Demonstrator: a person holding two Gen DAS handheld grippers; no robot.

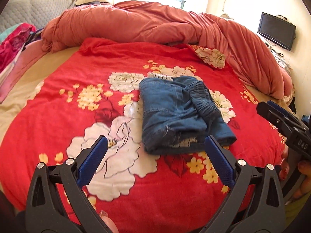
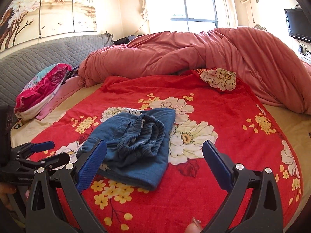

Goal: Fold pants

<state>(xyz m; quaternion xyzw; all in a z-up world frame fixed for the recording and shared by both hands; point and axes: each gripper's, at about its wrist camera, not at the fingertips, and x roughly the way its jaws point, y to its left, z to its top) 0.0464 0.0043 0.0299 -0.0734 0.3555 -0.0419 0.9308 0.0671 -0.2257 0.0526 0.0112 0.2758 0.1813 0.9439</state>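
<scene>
A pair of blue denim pants [image 1: 171,106] [image 2: 136,136] lies folded into a compact bundle on the red floral blanket [image 1: 77,116] [image 2: 223,116], its gathered elastic waistband on top. In the left wrist view my left gripper [image 1: 155,141] is open, just short of the bundle's near edge and holding nothing. My right gripper [image 1: 266,106] hovers off the bundle's right side. In the right wrist view the right gripper [image 2: 154,145] is open and empty, with its left finger over the bundle's near corner. The left gripper [image 2: 56,151] shows at the far left, off the pants.
A bunched salmon duvet [image 1: 155,25] [image 2: 194,48] fills the far side of the bed. Pink patterned bedding [image 1: 13,40] [image 2: 42,89] lies at the left by a grey quilted headboard [image 2: 38,58]. A wall TV [image 1: 276,31] hangs at the right.
</scene>
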